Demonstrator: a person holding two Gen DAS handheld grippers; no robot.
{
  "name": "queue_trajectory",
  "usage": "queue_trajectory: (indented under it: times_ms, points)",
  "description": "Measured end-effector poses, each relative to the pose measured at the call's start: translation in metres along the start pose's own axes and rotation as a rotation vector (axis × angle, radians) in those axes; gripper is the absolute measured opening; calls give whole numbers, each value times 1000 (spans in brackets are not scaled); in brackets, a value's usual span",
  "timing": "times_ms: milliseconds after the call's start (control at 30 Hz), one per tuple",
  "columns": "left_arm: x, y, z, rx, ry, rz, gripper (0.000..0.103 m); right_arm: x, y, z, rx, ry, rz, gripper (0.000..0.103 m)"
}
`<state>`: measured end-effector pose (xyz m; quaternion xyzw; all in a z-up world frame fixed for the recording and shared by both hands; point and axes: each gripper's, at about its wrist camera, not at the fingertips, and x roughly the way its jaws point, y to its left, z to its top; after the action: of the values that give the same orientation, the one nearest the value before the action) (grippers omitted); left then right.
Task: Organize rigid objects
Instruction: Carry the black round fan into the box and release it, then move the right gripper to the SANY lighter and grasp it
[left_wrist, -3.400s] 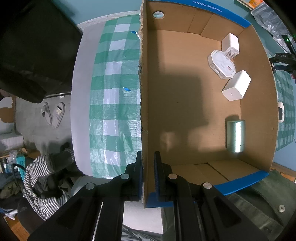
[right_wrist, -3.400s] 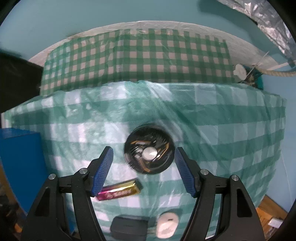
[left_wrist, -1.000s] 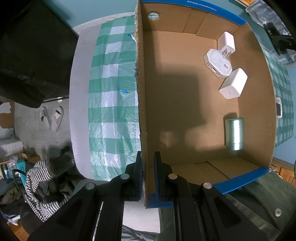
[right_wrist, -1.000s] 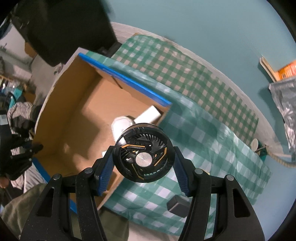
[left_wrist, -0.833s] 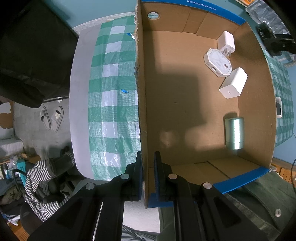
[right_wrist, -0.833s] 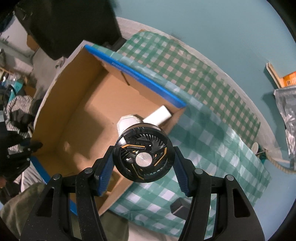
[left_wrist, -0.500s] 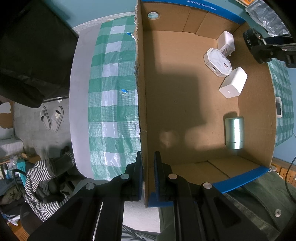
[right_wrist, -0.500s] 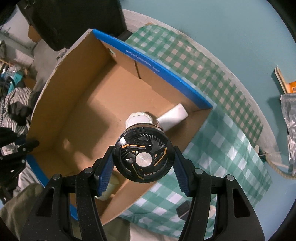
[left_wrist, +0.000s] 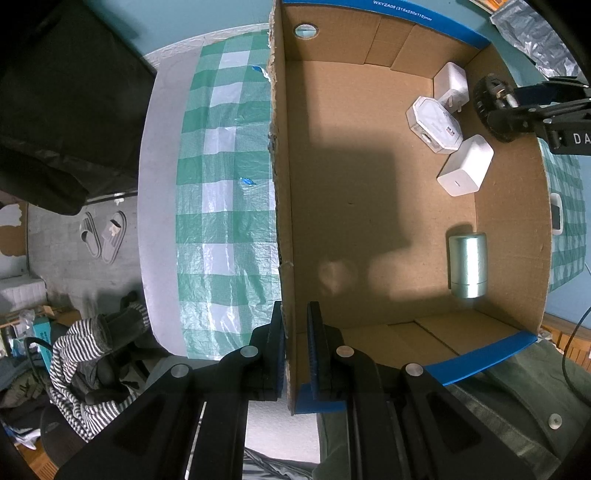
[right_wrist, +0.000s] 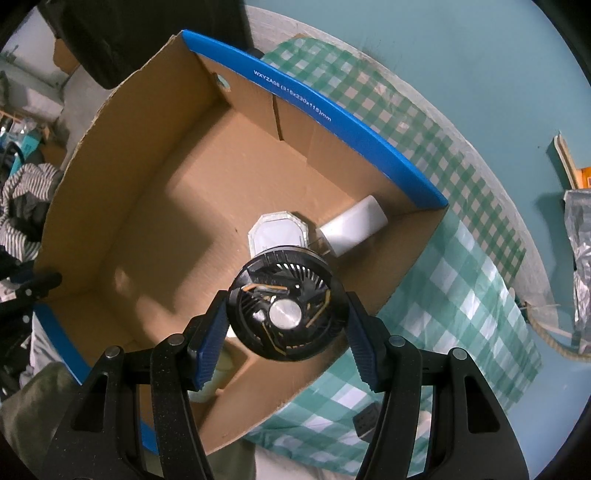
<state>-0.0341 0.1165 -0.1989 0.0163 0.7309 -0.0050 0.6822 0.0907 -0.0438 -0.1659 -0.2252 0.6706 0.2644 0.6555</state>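
Note:
My right gripper (right_wrist: 286, 325) is shut on a round black fan (right_wrist: 288, 306) and holds it above the open cardboard box (right_wrist: 177, 206), over its right side. In the left wrist view the fan (left_wrist: 491, 107) and right gripper (left_wrist: 498, 110) come in over the box's right wall. My left gripper (left_wrist: 296, 343) is shut on the box's near-left wall (left_wrist: 284, 221). Inside lie an octagonal white device (left_wrist: 434, 123), two white adapters (left_wrist: 465, 170) (left_wrist: 450, 86) and a silver cylinder (left_wrist: 467, 264).
The box stands on a green checked tablecloth (left_wrist: 225, 184). A white gadget (left_wrist: 556, 218) lies on the cloth beyond the box's right wall. A black item (right_wrist: 365, 421) lies on the cloth in the right wrist view. Striped clothing (left_wrist: 85, 354) lies on a chair at left.
My right gripper closed on the black fan, lifted it from the cloth and carried it over the box's right wall. The left gripper kept its hold on the box wall.

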Motion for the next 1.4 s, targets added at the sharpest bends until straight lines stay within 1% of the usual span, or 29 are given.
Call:
queue_trajectory:
  times_ms: [233, 533, 900, 1400]
  points:
    - [0, 1, 0, 4, 0, 1, 11, -10, -2, 0, 22, -31, 11, 61]
    - [0, 0, 0, 16, 0, 4, 11, -31, -16, -6, 93, -76, 46, 61]
    - [0, 0, 0, 19, -2, 5, 11, -52, -47, -28, 201, -110, 58, 62]
    - [-3, -2, -2, 43, -6, 11, 11, -58, -98, -69, 346, -103, 44, 62]
